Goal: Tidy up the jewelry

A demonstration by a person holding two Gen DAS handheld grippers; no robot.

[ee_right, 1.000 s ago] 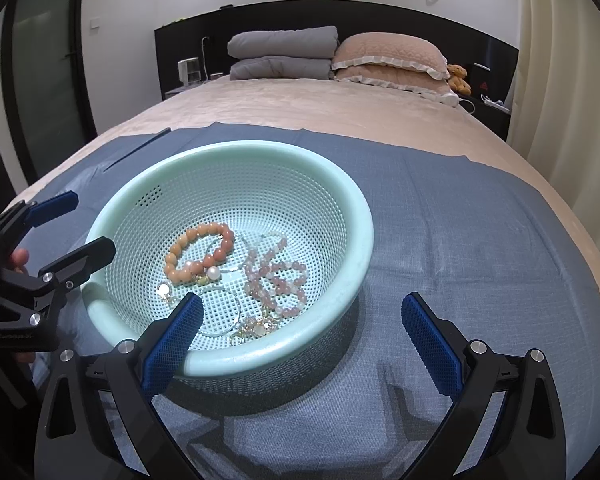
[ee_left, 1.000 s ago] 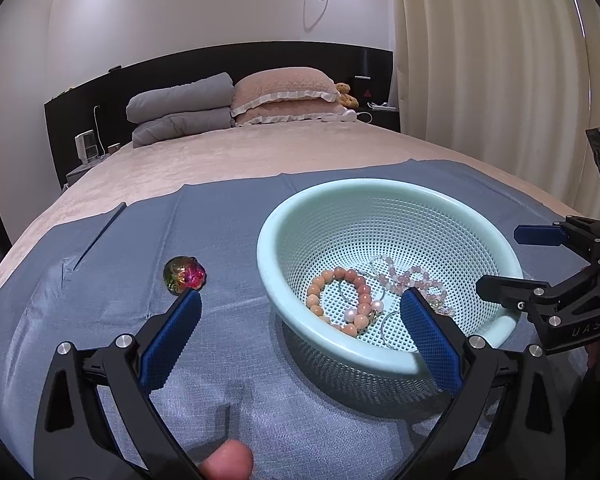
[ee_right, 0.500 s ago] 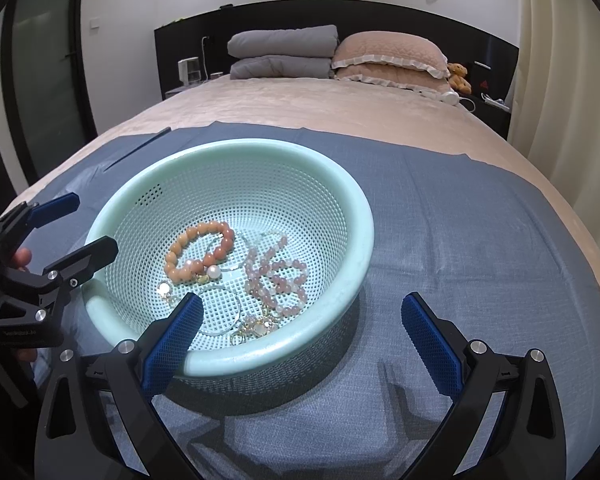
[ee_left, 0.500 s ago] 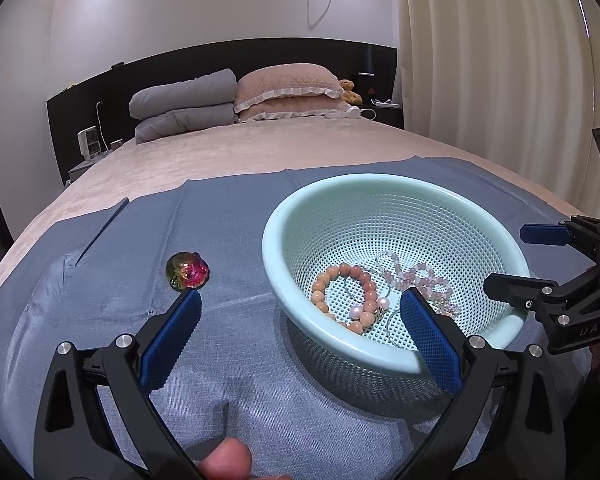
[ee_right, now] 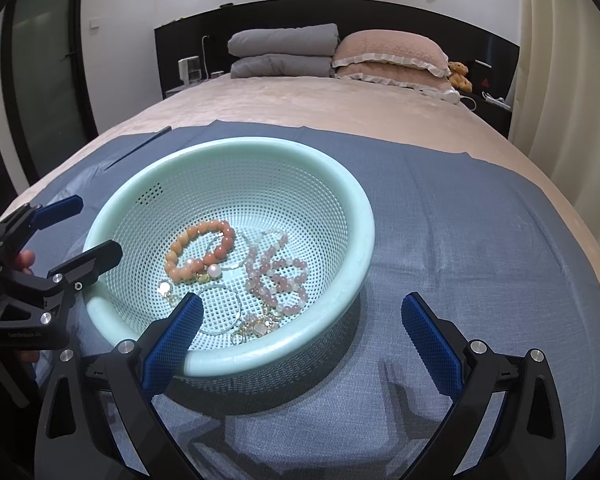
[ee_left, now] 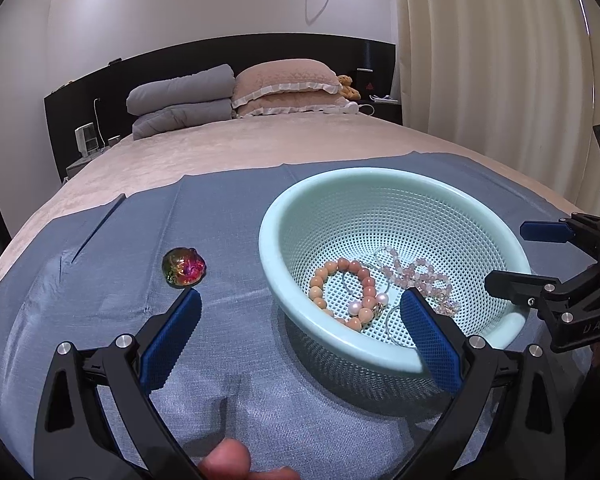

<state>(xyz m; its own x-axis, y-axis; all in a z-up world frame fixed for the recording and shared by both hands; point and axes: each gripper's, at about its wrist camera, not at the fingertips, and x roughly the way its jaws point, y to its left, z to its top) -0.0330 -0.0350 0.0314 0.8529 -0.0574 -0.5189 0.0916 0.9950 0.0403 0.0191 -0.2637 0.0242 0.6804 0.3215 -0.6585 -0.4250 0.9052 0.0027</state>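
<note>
1. Black-framed left gripper [ee_left: 300, 316] nearest in the left wrist view, blue pads [ee_left: 172, 336] spread wide, nothing between them; a fingertip [ee_left: 226, 460] of the person's hand at the bottom edge.
2. Black-framed right gripper [ee_right: 302, 320] likewise gaping in the right wrist view, blue pads [ee_right: 430, 348] wide apart, nothing gripped; its left pad in front of the basket's near rim, its right pad over bare cloth.
3. Underneath both, a grey-blue woven cloth [ee_right: 460, 248] spread over the foot of the bed.
4. On the cloth, a round mint-green perforated plastic basket [ee_right: 352, 200], upright, between the two grippers.
5. Inside the basket, on its floor: an orange-pink round-bead bracelet [ee_right: 200, 252] with two white pearls [ee_right: 213, 270] beside it, a pale pink bead strand [ee_right: 276, 276] in a loose heap to its right, thin silver hoop earrings [ee_right: 220, 312] nearer the front, a small gold-coloured ornament [ee_right: 258, 326] by the near wall.
6. Outside the basket, to its left on the cloth, a round iridescent red-green glass piece [ee_left: 184, 267], just beyond the left gripper's left pad, apart from the basket.
7. Farther back, a beige quilted bedspread [ee_left: 260, 148].
8. At the head of the bed, folded grey bedding [ee_left: 180, 104] beside stacked pink frilled pillows [ee_left: 288, 88], against a black headboard [ee_left: 220, 54].
9. On the right, cream pleated curtains [ee_left: 480, 60].
</note>
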